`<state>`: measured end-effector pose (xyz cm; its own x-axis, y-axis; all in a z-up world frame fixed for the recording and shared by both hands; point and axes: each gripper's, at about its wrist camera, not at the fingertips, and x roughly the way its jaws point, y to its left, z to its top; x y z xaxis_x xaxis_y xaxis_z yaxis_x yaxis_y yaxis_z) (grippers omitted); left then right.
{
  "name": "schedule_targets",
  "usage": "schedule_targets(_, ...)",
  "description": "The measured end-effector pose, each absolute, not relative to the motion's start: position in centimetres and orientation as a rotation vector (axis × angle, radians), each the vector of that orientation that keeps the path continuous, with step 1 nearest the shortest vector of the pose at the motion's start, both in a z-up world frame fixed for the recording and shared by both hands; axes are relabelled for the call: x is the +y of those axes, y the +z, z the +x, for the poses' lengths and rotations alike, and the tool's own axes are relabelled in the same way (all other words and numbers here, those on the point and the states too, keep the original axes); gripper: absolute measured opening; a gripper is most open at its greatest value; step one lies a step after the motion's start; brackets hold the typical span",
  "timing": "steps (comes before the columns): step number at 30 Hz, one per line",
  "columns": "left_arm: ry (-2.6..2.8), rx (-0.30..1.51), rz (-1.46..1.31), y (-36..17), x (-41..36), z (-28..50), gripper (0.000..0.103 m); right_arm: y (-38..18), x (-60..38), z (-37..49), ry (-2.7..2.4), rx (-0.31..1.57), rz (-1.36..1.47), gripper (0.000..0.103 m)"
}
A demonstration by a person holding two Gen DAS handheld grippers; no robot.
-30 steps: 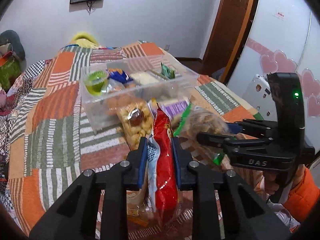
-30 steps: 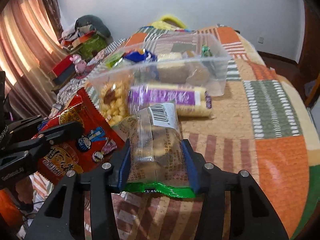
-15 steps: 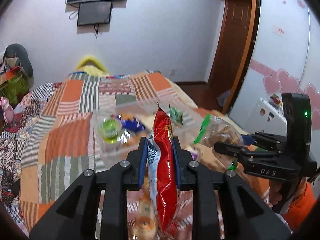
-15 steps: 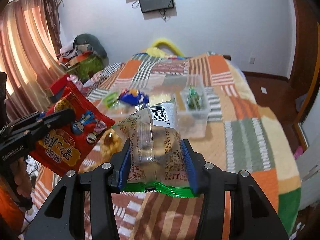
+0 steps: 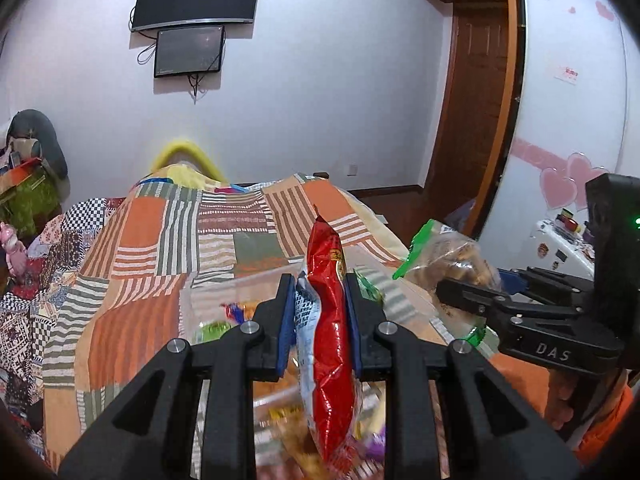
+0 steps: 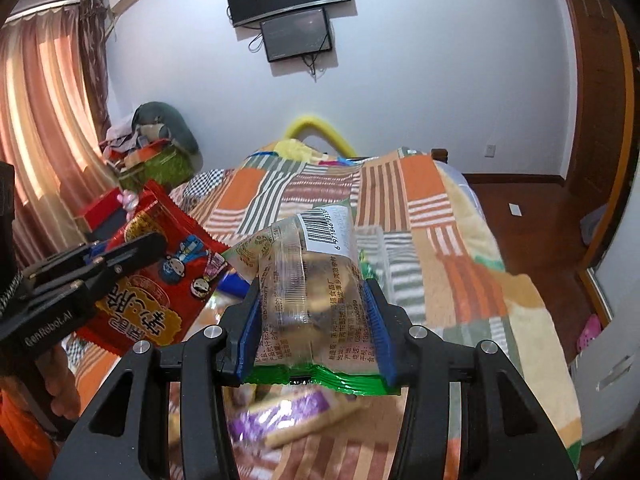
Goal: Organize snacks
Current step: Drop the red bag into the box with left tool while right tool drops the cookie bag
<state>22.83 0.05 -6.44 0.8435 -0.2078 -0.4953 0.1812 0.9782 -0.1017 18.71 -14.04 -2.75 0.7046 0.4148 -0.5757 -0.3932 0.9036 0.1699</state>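
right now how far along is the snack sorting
Done: a few snacks already sit in the clear bin. In hand: the left gripper clamps a red bag, the right gripper a clear cookie pack, both held up. Left: binning those two and the blurred purple pack on the quilt.

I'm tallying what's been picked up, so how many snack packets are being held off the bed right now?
2. The red snack bag is clamped in the left gripper; the clear cookie packet is in the right gripper. Blurred packets below may hide others.
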Motion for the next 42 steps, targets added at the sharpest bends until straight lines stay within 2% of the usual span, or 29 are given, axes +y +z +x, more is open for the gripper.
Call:
schedule_targets(16, -0.156, 0.553, -0.105, -8.2, -0.2, 31.4, 0.023, -5.7, -11.5, 24.2, 0.401, 0.733, 0.015, 0.044)
schedule_targets(25, -0.139, 0.654, -0.152, -11.0, 0.4, 33.8, 0.023, -6.8, -10.9, 25.8, 0.395, 0.787, -0.009, 0.045)
schedule_targets(28, -0.124, 0.665, -0.13, -11.3, 0.3, 33.5, 0.028, -7.0, -10.8, 25.9, 0.415, 0.813, -0.015, 0.046)
schedule_targets(30, -0.116, 0.66, -0.123, -11.1, 0.4, 33.1, 0.042, -6.8, -10.9, 25.6, 0.415, 0.81, -0.019, 0.046)
schedule_targets(32, -0.103, 0.645, -0.116, -10.8, 0.7, 32.7, 0.05, -6.3, -10.9, 25.2, 0.422, 0.808, -0.025, 0.049)
schedule_targets(42, -0.091, 0.6, -0.027, -7.9, 1.5, 28.2, 0.061, -4.6, -12.3, 22.4, 0.454, 0.778, -0.035, 0.061)
